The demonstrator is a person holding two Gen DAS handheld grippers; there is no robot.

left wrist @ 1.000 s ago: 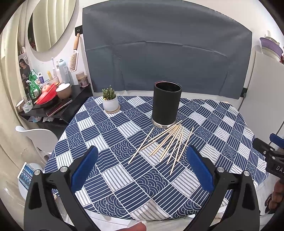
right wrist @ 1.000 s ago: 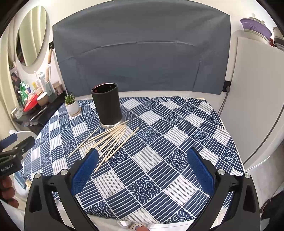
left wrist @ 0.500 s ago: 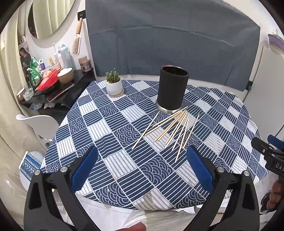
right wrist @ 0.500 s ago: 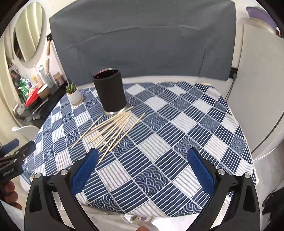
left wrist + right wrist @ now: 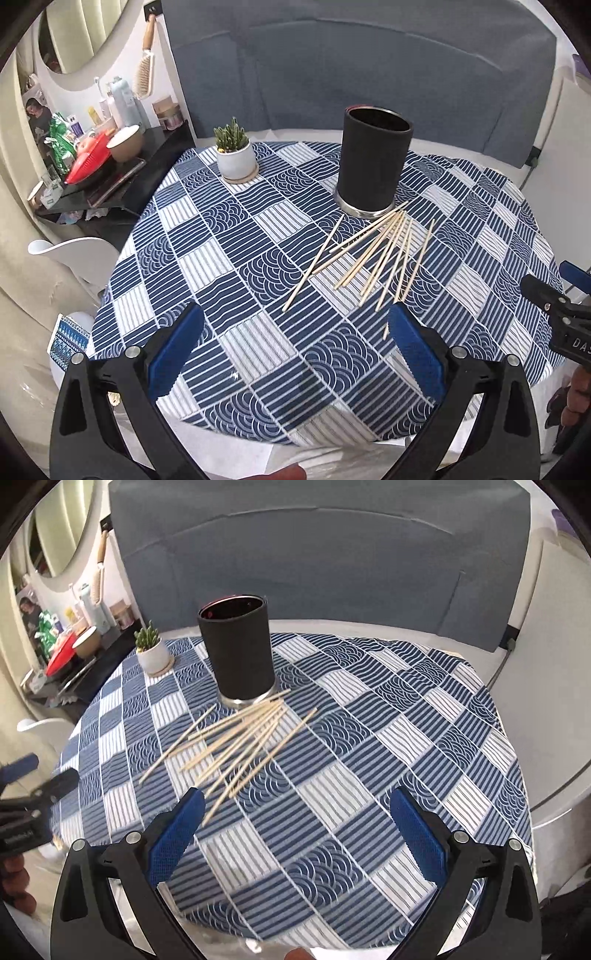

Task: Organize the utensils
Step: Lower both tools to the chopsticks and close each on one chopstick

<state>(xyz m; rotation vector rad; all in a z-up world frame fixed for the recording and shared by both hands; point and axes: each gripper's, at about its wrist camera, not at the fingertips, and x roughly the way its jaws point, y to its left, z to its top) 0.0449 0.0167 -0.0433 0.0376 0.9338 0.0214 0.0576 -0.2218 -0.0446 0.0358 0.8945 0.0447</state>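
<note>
Several wooden chopsticks (image 5: 373, 254) lie scattered on the blue patterned tablecloth (image 5: 229, 266), just in front of an upright black cylindrical holder (image 5: 373, 162). They also show in the right wrist view (image 5: 240, 742), with the holder (image 5: 238, 651) behind them. My left gripper (image 5: 295, 350) is open and empty above the table's near edge, short of the chopsticks. My right gripper (image 5: 297, 830) is open and empty, with its left pad near the chopstick tips.
A small potted cactus (image 5: 234, 155) stands at the table's far left. A cluttered dark side shelf (image 5: 107, 166) and a white chair (image 5: 70, 251) are left of the table. A grey cloth backdrop (image 5: 351, 74) hangs behind. A white cabinet (image 5: 554, 657) is at the right.
Both grippers have moved forward and lower toward the table, so the chopsticks and holder appear larger and closer. Both stay open.
</note>
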